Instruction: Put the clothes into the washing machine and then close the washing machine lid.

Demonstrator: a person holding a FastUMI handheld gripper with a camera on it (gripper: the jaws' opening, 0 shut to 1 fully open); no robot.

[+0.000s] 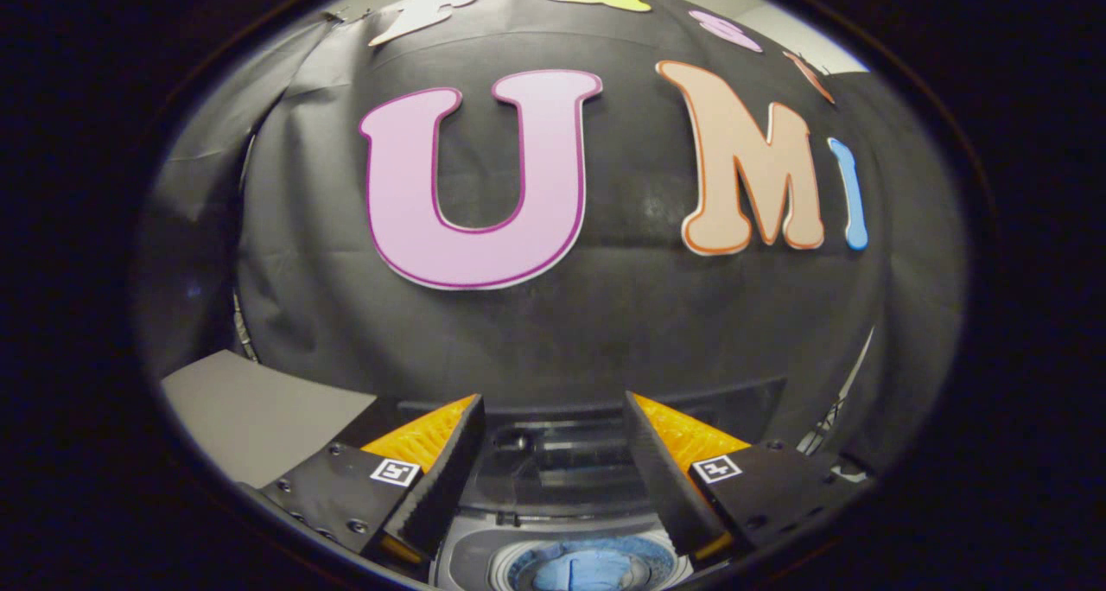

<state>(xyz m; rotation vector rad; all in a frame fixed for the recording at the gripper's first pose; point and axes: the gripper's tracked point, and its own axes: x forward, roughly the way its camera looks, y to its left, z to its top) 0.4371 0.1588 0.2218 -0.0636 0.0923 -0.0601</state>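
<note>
The claw is wide open and empty; the washing machine with blue clothes lies at 6 o'clock, lid raised.

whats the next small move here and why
Probably reach the claw toward the raised lid just ahead, to pull it down. The claw is open and holds nothing, blue clothes already lie in the drum below, and the washer is not yet closed.

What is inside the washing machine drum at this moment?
Blue clothes lie inside the washing machine drum, below the open claw, whose fingers hold nothing. The drum's deeper part is hidden by the fabric.
</note>
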